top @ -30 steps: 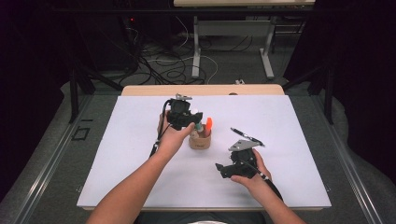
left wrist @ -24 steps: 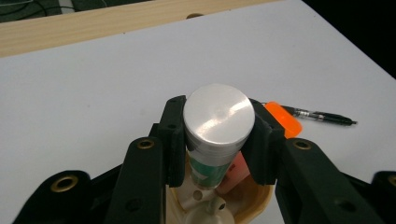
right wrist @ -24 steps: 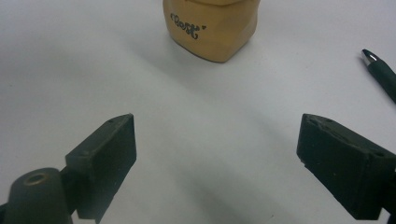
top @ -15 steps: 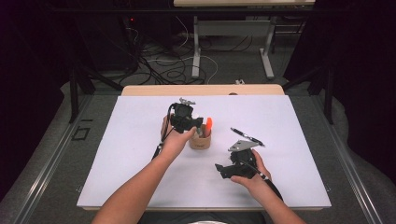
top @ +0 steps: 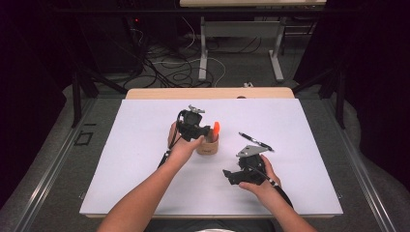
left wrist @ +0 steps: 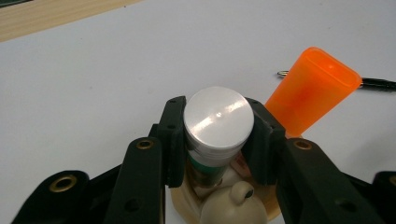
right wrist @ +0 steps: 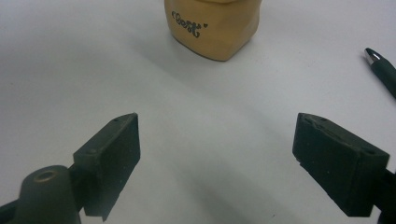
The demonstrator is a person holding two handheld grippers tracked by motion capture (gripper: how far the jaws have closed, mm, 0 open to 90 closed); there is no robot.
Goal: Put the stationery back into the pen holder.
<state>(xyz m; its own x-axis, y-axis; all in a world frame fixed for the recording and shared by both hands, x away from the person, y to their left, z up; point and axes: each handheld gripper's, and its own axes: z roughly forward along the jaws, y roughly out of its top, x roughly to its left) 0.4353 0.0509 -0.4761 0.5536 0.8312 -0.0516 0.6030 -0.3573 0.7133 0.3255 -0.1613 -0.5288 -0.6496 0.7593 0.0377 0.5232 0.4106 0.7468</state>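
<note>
1. Dark room, cables on the floor behind; white surface carries everything.
2. Tan holder cup stands near mid-surface, an orange capped marker leaning out of it toward the far right.
3. Left claw is clenched on a silver-capped cylinder with a green band below the cap; pads press both sides of it.
4. Cylinder stands about upright, long axis vertical, lower end down inside the holder cup. A cream rounded knob sits beside it in the cup.
5. Key relation: the cylinder is directly over the cup mouth, so the coming move looks like a straight vertical one along its axis. Whether it bottoms out I cannot tell.
6. Left hand sits at the cup, far nearer than the right.
7. Right claw is released, jaws wide, nothing between them, hovering low over bare surface, pointing at the cup.
8. Black pen lies flat on the surface, right of the cup, just beyond the right hand, long axis diagonal.
</note>
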